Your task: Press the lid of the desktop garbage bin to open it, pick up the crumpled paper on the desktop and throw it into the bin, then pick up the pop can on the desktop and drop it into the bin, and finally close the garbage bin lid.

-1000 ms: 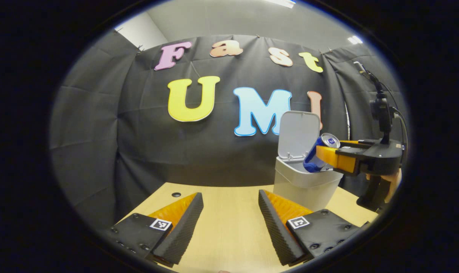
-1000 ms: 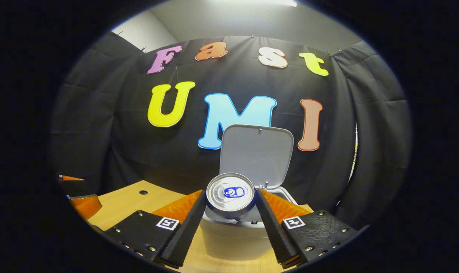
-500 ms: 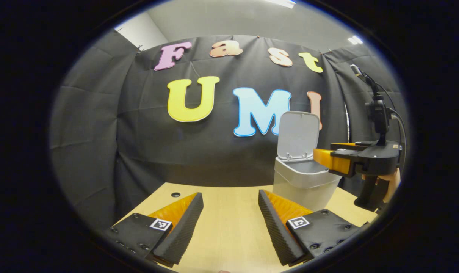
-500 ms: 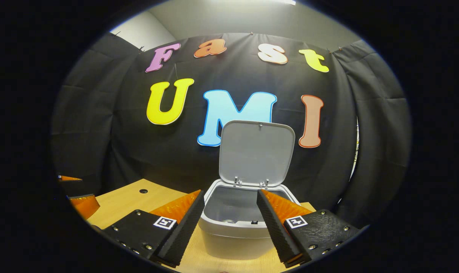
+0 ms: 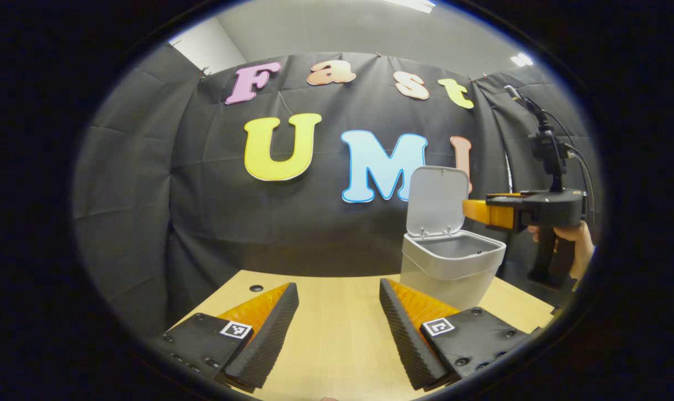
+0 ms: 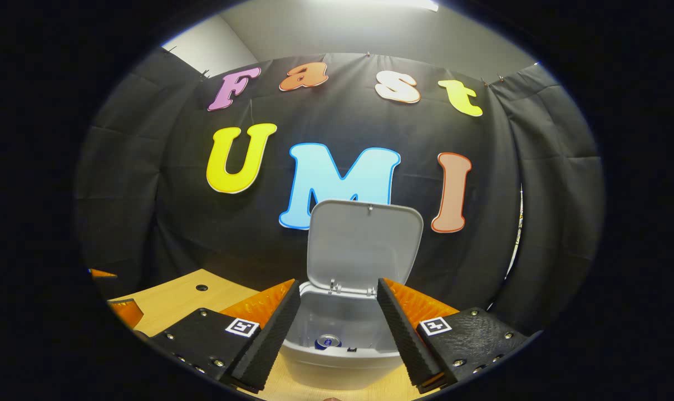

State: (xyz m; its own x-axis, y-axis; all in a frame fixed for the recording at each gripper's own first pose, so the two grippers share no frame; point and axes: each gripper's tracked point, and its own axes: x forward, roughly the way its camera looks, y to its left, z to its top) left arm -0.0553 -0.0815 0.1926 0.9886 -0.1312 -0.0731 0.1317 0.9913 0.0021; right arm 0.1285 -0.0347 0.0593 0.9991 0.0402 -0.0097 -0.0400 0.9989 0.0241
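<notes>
The grey desktop bin (image 5: 448,273) stands at the back right of the wooden desk (image 5: 337,345), its lid (image 5: 437,199) swung up against the wall. In the right gripper view the lid (image 6: 363,245) rises just ahead and the blue pop can (image 6: 329,341) lies inside the bin (image 6: 337,365). My right gripper (image 6: 337,323) hovers open above the bin's near rim, nothing between its fingers. The left gripper view shows that gripper (image 5: 473,209) held by a hand (image 5: 579,236) above the bin's right side. My left gripper (image 5: 338,317) stands open over bare desk, left of the bin.
A small round hole (image 5: 256,288) sits in the desk near the back left. The black cloth wall runs close behind the bin. My left gripper's fingers (image 6: 122,309) show at the left edge of the right gripper view.
The right gripper opened and let the pop can fall into the bin. It has since risen and drawn back a little. The left gripper has not moved.
</notes>
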